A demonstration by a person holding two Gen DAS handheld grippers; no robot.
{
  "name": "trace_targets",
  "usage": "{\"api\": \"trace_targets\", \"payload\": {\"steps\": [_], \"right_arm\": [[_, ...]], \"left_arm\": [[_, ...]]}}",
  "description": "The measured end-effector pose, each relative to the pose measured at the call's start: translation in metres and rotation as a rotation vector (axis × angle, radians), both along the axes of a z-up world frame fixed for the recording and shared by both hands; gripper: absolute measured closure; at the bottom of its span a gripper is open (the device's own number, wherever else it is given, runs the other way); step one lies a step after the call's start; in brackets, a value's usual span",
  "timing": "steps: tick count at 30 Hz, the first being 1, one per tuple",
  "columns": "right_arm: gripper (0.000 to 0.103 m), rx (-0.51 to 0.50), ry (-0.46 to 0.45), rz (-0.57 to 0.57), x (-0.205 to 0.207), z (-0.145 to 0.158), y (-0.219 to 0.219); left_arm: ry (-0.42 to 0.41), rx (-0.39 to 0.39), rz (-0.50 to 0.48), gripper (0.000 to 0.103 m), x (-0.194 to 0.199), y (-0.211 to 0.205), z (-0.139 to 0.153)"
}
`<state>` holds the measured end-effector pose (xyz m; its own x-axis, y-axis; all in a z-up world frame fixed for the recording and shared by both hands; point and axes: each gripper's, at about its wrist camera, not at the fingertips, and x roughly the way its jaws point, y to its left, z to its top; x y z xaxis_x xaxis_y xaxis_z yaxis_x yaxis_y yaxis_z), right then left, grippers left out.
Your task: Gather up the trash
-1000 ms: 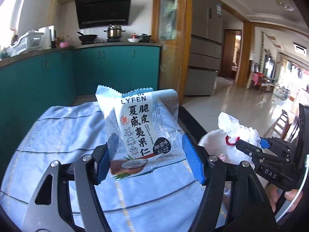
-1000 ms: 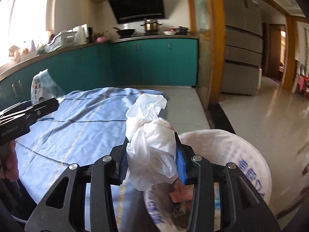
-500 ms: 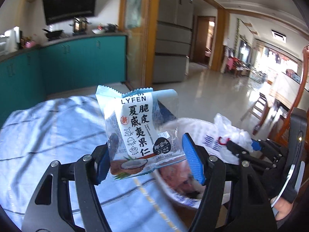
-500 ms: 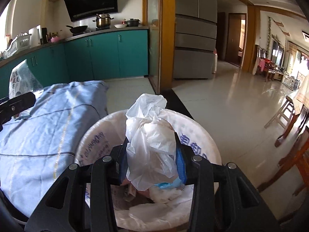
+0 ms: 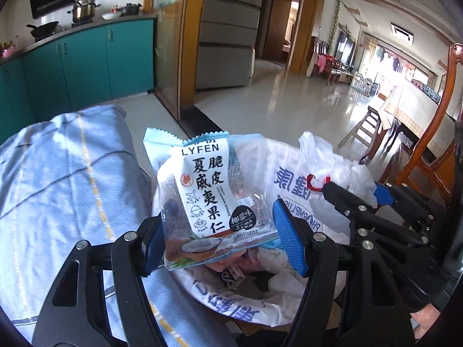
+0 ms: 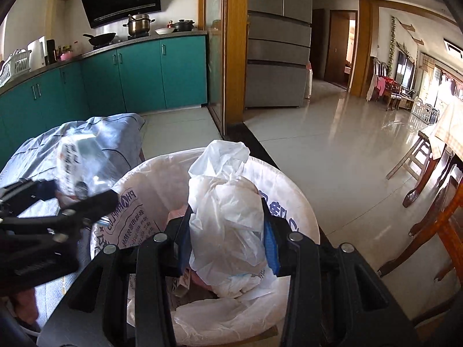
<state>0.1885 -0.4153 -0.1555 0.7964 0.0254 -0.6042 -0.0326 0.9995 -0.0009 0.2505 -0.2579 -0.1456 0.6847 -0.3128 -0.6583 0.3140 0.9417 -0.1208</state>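
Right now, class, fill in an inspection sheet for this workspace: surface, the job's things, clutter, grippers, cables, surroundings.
Surface: blue striped cloth beside the bin.
Job's things: snack wrapper and crumpled white plastic bag, both held above the lined trash bin, which already holds rubbish.
Clutter: nothing seen on the cloth.
Grippers: left gripper shut on the snack wrapper; right gripper shut on the white plastic bag.
Cables: nothing seen.
Surroundings: teal cabinets, pots on the stove, fridge, wooden chair, glossy tiled floor.
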Motion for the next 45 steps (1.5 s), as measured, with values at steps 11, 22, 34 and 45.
{"api": "trace_targets", "payload": {"steps": [11, 22, 34, 45], "right_arm": [[0.062, -0.015, 0.015, -0.021, 0.004, -0.001, 0.000], [0.056, -0.028, 0.039, -0.034, 0.012, -0.006, 0.002], [0.017, -0.042, 0.001, -0.114, 0.011, -0.002, -0.004], [0.004, 0.045, -0.266, -0.100, -0.049, 0.024, 0.019]], "left_arm": [[-0.004, 0.024, -0.010, 0.034, 0.004, -0.005, -0.015], [0.003, 0.065, 0.020, 0.027, 0.008, -0.007, -0.018], [-0.041, 0.019, 0.136, 0.019, -0.004, 0.040, 0.001], [-0.249, 0.161, 0.318, 0.004, -0.122, 0.151, 0.059]]}}
